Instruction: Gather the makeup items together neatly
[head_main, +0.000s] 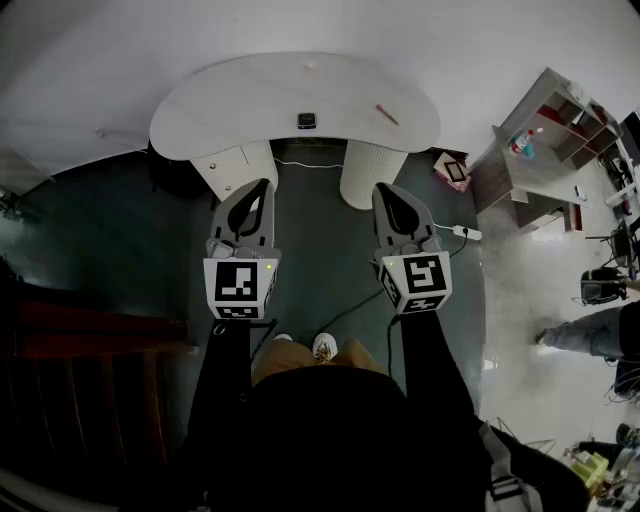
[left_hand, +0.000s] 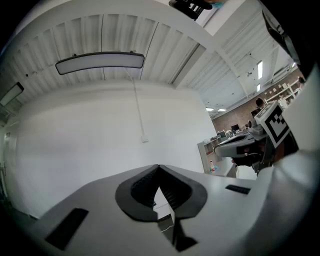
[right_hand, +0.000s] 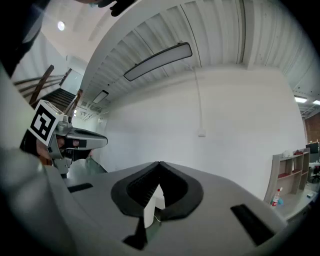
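You held the left gripper (head_main: 264, 187) and right gripper (head_main: 384, 190) empty, fingers pressed together, well short of the table (head_main: 220, 105), where a pink stick (head_main: 387, 114) and a small dark item (head_main: 307, 121) lay apart.

Just 1 white curved table (head_main: 230, 100), standing on 2 supports: 1 drawer unit (head_main: 238, 165) and 1 ribbed column (head_main: 372, 172). On top, 3 small items: 1 dark squarish piece (head_main: 307, 121), 1 slim pink stick (head_main: 386, 114) and 1 pale speck (head_main: 311, 66) too small to name. 2 grippers in all, the left gripper (head_main: 264, 186) and the right gripper (head_main: 381, 190), carrying 2 marker cubes (head_main: 240, 285). Elsewhere 1 power strip (head_main: 466, 232) on the floor, 1 shelf unit (head_main: 560, 130), 1 staircase (head_main: 90, 340), 1 bystander (head_main: 590, 330) at the right edge.
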